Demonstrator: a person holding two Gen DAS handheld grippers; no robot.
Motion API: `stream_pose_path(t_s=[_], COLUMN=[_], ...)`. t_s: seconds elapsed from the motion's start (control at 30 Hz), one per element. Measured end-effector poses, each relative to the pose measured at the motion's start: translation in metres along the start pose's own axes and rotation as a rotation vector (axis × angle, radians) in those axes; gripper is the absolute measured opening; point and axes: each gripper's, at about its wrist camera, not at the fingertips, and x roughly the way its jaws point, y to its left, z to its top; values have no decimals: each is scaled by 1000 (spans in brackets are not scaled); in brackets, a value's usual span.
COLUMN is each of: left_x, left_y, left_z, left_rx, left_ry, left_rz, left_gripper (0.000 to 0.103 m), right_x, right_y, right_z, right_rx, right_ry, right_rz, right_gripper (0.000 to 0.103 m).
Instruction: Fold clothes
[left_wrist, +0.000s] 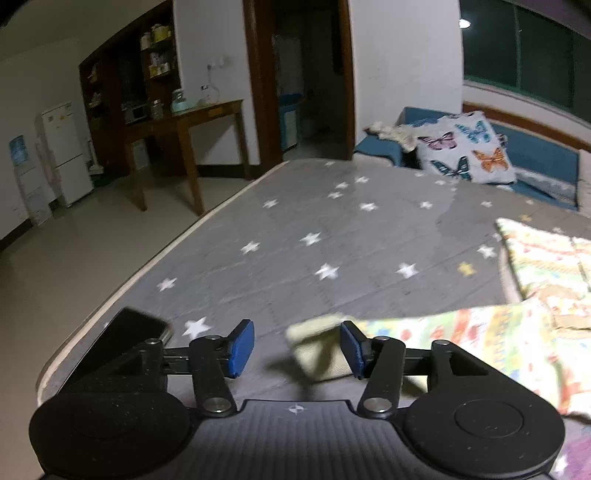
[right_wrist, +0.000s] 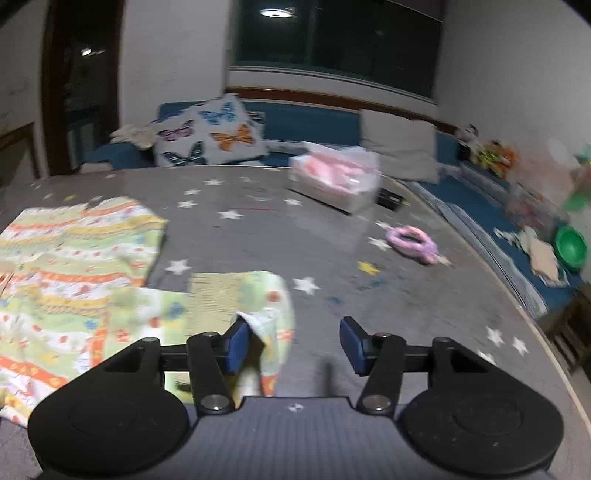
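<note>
Two wrist views look across a grey desk (left_wrist: 295, 258) covered with a mat printed with white stars, in a dim room at night.

In the left wrist view, the left claw (left_wrist: 297, 349) has its two blue-padded jaws standing apart. A pale yellow-green corner of a patterned child's garment (left_wrist: 480, 339), striped in orange, yellow and green, lies against the inner face of the right-hand jaw; the other jaw is clear of it, so the cloth is not pinched. The rest of the garment spreads to the right over the desk. A black phone-like slab (left_wrist: 138, 325) lies near the desk's left edge, just beyond the left jaw. Farther back is a butterfly-print cushion (left_wrist: 465, 147) on a blue sofa (left_wrist: 535, 155), and to the left a brown wooden side table (left_wrist: 192, 125) and a white fridge (left_wrist: 66, 151).

In the right wrist view, the right claw (right_wrist: 293, 345) is also apart. A fold of the same garment (right_wrist: 74, 258) drapes against the left-hand jaw, with the right-hand jaw well apart from it over bare mat. The garment lies on the left half of the desk. Beyond are a pink ring-shaped toy (right_wrist: 412, 240), a clear box holding something pink (right_wrist: 336, 177), and a green bowl (right_wrist: 570, 247) at the far right.
</note>
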Motion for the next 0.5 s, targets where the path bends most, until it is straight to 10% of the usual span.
stream_pose_path(t_s=[0.37,0.5], left_x=[11,20], left_y=[-79,-108], left_z=[24,33], left_rx=[108,147], left_ry=[-25,-27], left_rz=[-153,-198], left_gripper=[70,71], right_x=[19,27], right_y=[45,31], right_z=[3,3], right_rx=[-175,-225], right_ry=[30,31], right_rz=[86,-43], right_gripper=[77,80])
